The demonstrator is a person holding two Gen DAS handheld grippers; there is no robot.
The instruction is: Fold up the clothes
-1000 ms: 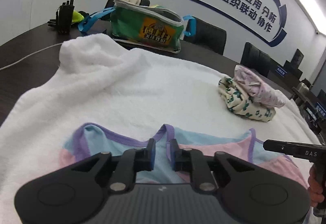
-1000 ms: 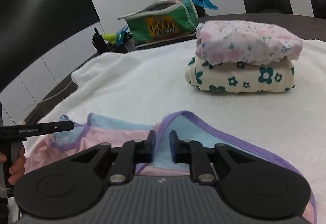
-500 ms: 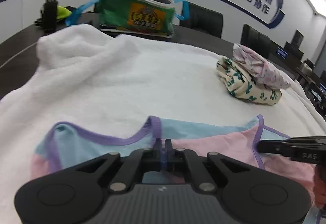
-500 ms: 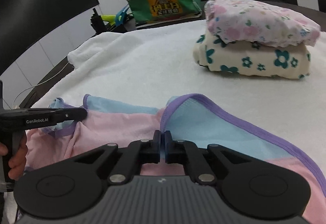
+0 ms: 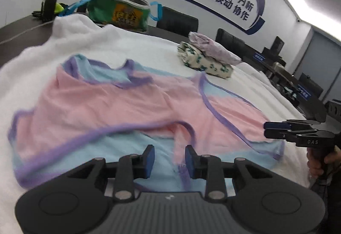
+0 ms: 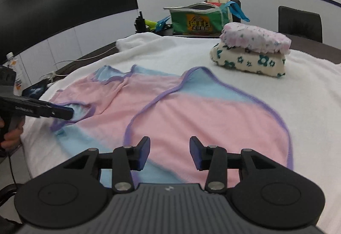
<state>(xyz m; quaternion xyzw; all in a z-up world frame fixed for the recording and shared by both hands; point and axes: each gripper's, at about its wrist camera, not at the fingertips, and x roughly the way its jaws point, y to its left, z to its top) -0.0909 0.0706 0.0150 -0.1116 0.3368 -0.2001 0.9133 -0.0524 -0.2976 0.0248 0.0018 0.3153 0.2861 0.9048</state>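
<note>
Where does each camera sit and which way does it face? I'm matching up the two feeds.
Left wrist: sits on the left gripper, open, looking forward over the pink and blue garment; the right gripper and the hand holding it show at the right edge.
Right wrist: sits on the right gripper, open, over the same garment; the left gripper shows at the left edge.
Shared: the garment, white towel, folded floral stack and green bag.
</note>
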